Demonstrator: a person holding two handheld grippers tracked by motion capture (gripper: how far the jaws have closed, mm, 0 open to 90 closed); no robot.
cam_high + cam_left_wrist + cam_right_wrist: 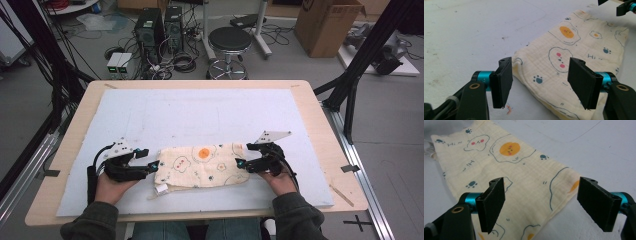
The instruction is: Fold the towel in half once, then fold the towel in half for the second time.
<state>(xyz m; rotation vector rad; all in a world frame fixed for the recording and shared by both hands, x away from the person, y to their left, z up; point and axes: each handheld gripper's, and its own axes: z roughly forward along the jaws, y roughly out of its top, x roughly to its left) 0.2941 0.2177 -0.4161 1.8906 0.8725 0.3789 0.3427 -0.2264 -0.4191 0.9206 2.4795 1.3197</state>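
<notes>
A patterned cream cloth (202,165) lies flat between the left tongs (154,165) and right tongs (241,164), both with jaws apart, one at each end.

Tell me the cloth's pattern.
Cream cloth printed with fried eggs, blue paw prints and blushing blobs; clearest in the right gripper view.

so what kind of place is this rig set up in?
Probably a robotics lab or workshop: black desktop computer towers and tangled cables on the grey floor, a black framing strut around the wooden table, a brown cardboard box and a black round stool.
</notes>
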